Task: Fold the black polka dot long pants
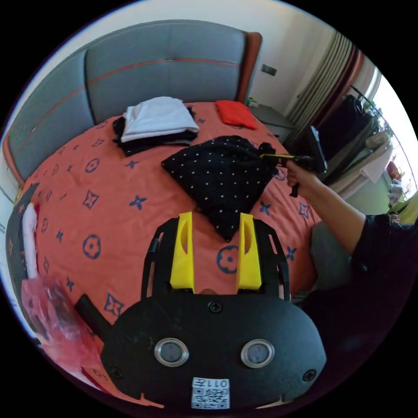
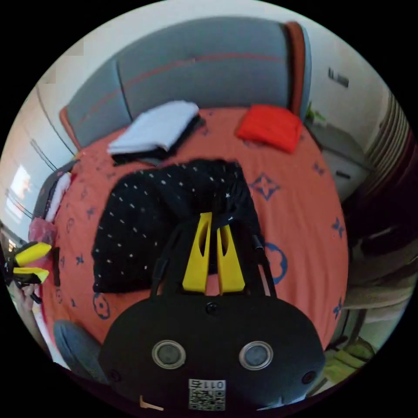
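On the bed (image 1: 109, 209), right gripper (image 2: 214, 222) pinching polka dot pants (image 2: 143, 217), arm outstretched, left gripper (image 1: 215, 226) fingers parted, empty.

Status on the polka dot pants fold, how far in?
Early or midway. Done: the polka dot pants lie bunched into a rough wedge on the bed. In hand: the right gripper pinches one edge; the left gripper is open, apart from them. Left: flatten and finish folding.

One pair of black polka dot pants (image 1: 220, 176) lies on one bed (image 1: 109, 209) alongside one stack of folded clothes (image 1: 154, 124) and one folded red garment (image 1: 236, 114). Two grippers work here: one left (image 1: 215, 217), one right (image 2: 214, 217).
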Demonstrator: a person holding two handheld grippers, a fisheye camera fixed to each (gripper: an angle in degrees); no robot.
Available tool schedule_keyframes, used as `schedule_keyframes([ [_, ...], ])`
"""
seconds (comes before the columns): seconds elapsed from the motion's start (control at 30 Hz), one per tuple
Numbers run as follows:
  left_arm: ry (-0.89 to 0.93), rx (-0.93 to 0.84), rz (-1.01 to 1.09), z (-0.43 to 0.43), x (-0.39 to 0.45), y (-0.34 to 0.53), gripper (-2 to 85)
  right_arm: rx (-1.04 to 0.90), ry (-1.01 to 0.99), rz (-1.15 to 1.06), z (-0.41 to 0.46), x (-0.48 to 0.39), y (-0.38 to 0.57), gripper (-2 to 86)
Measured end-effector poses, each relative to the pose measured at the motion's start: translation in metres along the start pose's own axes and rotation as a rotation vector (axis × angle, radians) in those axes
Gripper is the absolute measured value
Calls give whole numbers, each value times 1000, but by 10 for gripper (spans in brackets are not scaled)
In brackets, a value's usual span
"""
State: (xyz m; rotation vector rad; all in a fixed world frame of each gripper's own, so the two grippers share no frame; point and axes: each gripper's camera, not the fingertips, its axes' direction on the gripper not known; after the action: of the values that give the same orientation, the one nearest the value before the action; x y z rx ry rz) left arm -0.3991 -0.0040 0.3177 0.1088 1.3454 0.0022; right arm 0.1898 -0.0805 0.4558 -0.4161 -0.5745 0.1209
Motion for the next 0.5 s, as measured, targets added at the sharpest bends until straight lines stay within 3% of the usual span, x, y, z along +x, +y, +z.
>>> schedule_keyframes([
  [0.17, -14, -62, 31, 60, 41, -24, 140, 76, -280, 120, -10, 43, 11, 4],
  [0.3, -105, -134, 65, 115, 71, -19, 138, 192, -161, 84, -33, 51, 17, 12],
  [0.33, -119, -163, 78, 127, 76, -17, 138, 168, -137, 87, -27, 53, 18, 16],
  [0.4, -160, -349, 122, 185, 92, -4, 137, -60, -137, 117, 10, 61, 22, 33],
  [0.5, -170, -260, 89, 186, 108, 10, 134, 32, -145, 84, -23, 64, 35, 80],
])
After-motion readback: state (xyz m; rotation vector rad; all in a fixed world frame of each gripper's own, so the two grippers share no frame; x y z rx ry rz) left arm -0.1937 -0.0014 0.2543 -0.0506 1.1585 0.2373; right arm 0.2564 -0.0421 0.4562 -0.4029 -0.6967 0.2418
